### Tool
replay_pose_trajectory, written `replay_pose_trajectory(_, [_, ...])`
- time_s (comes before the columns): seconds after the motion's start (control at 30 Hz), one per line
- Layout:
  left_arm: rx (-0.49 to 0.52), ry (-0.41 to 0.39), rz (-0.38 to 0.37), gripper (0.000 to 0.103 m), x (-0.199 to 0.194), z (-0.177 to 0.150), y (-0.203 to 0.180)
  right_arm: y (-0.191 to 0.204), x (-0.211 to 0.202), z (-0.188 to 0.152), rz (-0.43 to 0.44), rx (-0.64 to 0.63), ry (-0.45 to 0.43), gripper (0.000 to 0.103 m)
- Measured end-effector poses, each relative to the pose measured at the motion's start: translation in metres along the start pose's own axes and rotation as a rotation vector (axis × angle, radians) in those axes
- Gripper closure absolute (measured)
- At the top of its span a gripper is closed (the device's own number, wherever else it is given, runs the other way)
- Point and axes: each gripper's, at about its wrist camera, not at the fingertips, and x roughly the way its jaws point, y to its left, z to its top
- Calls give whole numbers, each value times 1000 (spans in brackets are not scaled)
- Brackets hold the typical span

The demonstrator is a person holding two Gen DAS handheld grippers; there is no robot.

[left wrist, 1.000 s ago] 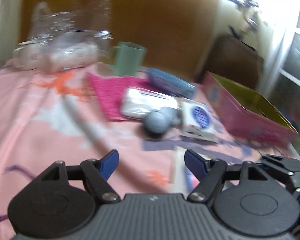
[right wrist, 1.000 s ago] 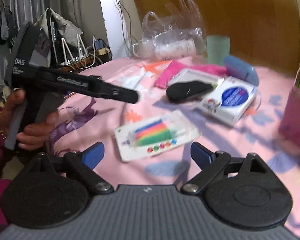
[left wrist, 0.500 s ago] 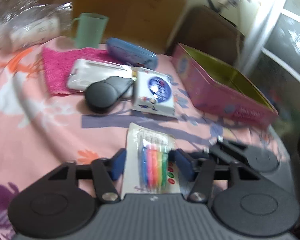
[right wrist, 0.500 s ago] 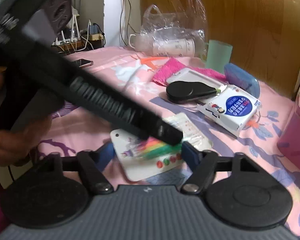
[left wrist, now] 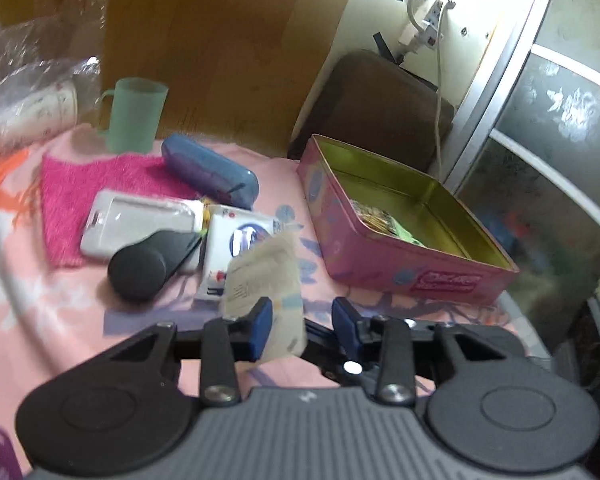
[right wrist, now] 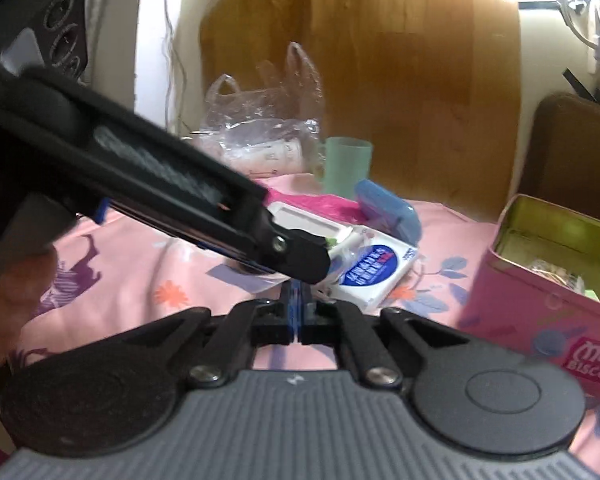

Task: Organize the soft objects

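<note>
My left gripper [left wrist: 302, 326] is open, with the marker pack [left wrist: 265, 280] standing tilted between its blue pads, its blank back facing the camera. My right gripper [right wrist: 299, 310] is shut, its blue pads pressed together on the pack's edge, which is mostly hidden behind the left gripper's body [right wrist: 172, 184]. The pink biscuit tin [left wrist: 400, 240] stands open at the right, with some items inside; it also shows in the right wrist view [right wrist: 548, 292]. A pink towel [left wrist: 96, 192] lies at the back left.
On the pink floral sheet [left wrist: 52, 312] lie a black case [left wrist: 148, 260], a white pouch [left wrist: 140, 220], a white-and-blue tissue pack [left wrist: 240, 248] and a blue case [left wrist: 210, 174]. A green cup [left wrist: 134, 114] and a plastic bag [left wrist: 32, 92] stand by the wooden headboard.
The marker pack lay flat on the sheet; now it is lifted and tilted up. My right gripper has closed on it. Both grippers have moved right, toward the tin.
</note>
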Motion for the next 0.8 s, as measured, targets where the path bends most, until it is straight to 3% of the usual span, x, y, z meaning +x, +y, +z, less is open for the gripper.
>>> replay_pose_trajectory(0.13, [-45,44,69,70,20,2,15,-18,7,-8,10,87,71,94])
replay_pose_trajectory(0.2, [-50,40,89,65,19,4,23,-28,10,-12,16,151,105,72])
replay_pose_trajectory(0.23, [-49,32,90,59,17,5,26,-33,11,-13,25,184,112,53])
replay_pose_trajectory(0.27, [-43,20,94,48,15,7,28,-29,8,-14,31,209,117,49])
replay_pose_trajectory(0.37, [-1,-15,120,26,7,12,36,-34,11,-12,86,280,136,49])
replay_pose_trajectory(0.5, [90,36,70,21,16,12,47,-43,21,-14,155,388,166,48])
replay_pose_trajectory(0.53, [98,56,55,25,20,9,50,-43,23,-14,167,406,168,48])
replay_pose_trajectory(0.6, [83,116,-9,48,30,2,58,-43,28,-12,195,434,168,49])
replay_pose_trajectory(0.63, [56,133,-33,52,34,-2,62,-37,32,-12,204,419,174,56])
replay_pose_trajectory(0.67, [26,117,-45,55,33,-4,65,-32,33,-11,187,386,165,66])
replay_pose_trajectory(0.8, [-59,91,-48,55,25,1,67,-30,30,-7,177,383,116,75])
